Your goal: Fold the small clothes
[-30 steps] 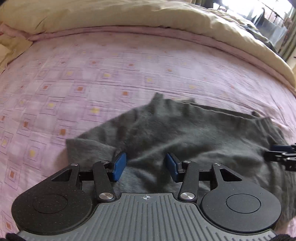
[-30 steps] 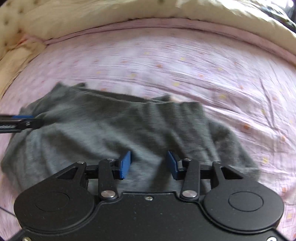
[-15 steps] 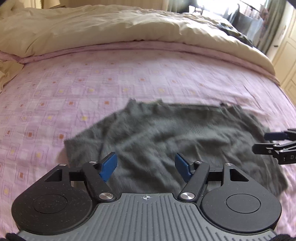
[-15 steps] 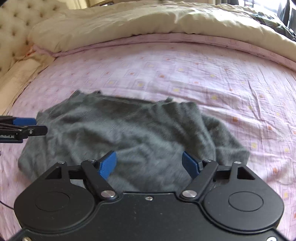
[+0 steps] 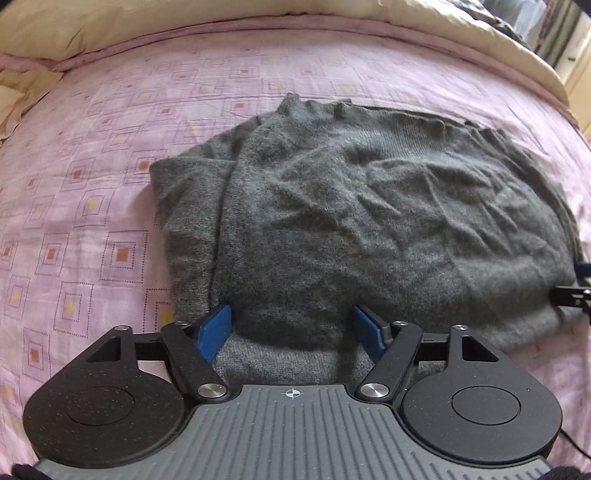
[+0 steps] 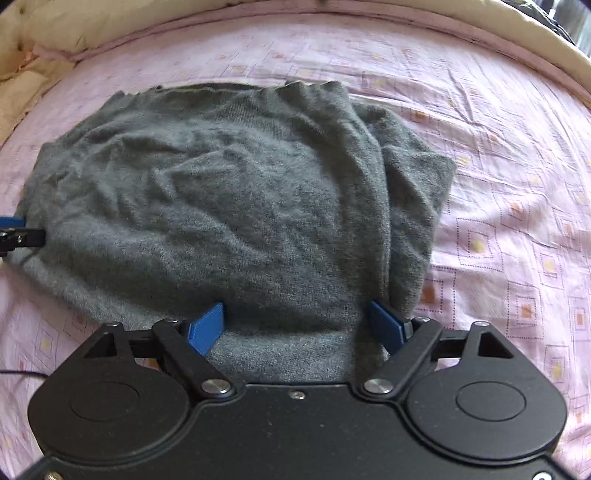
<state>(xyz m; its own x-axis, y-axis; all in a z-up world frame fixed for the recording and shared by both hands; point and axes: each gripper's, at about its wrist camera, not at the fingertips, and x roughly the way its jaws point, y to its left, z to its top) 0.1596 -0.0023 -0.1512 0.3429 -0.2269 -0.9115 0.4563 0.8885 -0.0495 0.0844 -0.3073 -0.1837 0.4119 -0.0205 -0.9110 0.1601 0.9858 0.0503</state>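
1. A bed fills both views, covered by a pink bedsheet [image 5: 92, 155] printed with nested squares that have orange or yellow centres; a cream duvet [image 5: 147, 22] is bunched along its far edge.
2. A grey knitted sweater [image 5: 369, 206] lies spread and wrinkled in the middle of the bedsheet, its near hem reaching both grippers.
3. The left gripper [image 5: 291, 334] stands wide apart at the sweater's near left part. Its blue pads [image 5: 214, 332] sit on either side of a stretch of the hem, and the knit runs on between the jaws toward the camera. Nothing is pinched.
4. The right gripper [image 6: 297, 326] is likewise spread wide at the near right part of the hem, with knit lying between its blue fingers [image 6: 388, 325] but not clamped.
5. The left wrist view shows the sweater's left side, where a sleeve [image 5: 188, 206] is folded in along the body, and the right gripper's tip pokes in at the right frame edge, beside the sweater's border.
6. The right wrist view shows the opposite side: the other sleeve [image 6: 413, 206] folded over near the right edge of the sweater, and the tip of the left gripper at the far left. A thin black cable [image 6: 22, 373] lies on the sheet at lower left.
7. A dim strip of room at the left view's upper right corner is too blurred to make out.
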